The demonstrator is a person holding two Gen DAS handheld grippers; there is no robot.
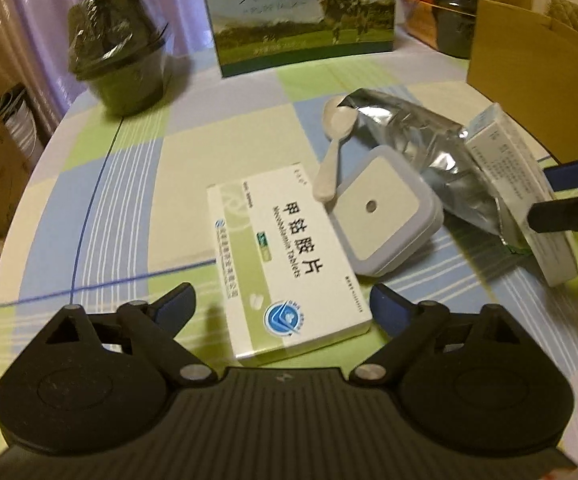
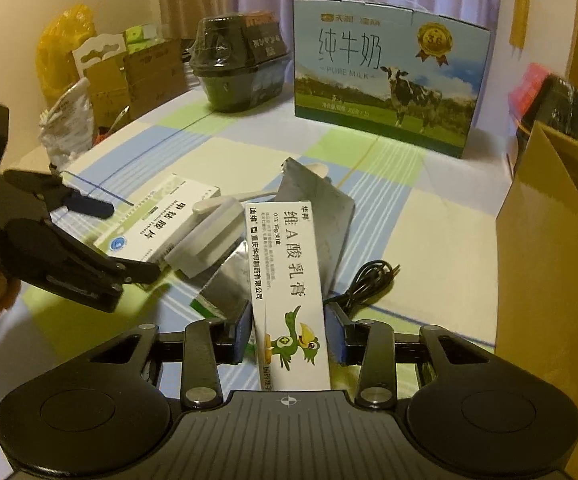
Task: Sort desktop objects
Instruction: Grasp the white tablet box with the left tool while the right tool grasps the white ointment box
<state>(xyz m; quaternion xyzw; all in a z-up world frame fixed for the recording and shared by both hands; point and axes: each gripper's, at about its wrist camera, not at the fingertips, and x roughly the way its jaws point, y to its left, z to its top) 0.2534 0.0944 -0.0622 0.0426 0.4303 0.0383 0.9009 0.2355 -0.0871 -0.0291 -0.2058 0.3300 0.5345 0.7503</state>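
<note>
My left gripper (image 1: 283, 304) is open, its fingers on either side of the near end of a white-and-green tablet box (image 1: 285, 264) lying flat on the checked tablecloth, with gaps on both sides. Beside the box lie a square grey-white case (image 1: 385, 216), a white spoon (image 1: 335, 148) and a silver foil pouch (image 1: 421, 136). My right gripper (image 2: 289, 328) is shut on a long white ointment box (image 2: 289, 280) with a green bird cartoon, held over the pouch (image 2: 317, 200). The left gripper (image 2: 133, 240) shows at the left around the tablet box (image 2: 161, 220).
A milk carton (image 2: 385, 80) and a wrapped black bowl (image 2: 241, 64) stand at the back. An open cardboard box (image 2: 549, 260) rises at the right, with a coiled black cable (image 2: 369, 280) beside it. Boxes and bags crowd the far left beyond the table edge.
</note>
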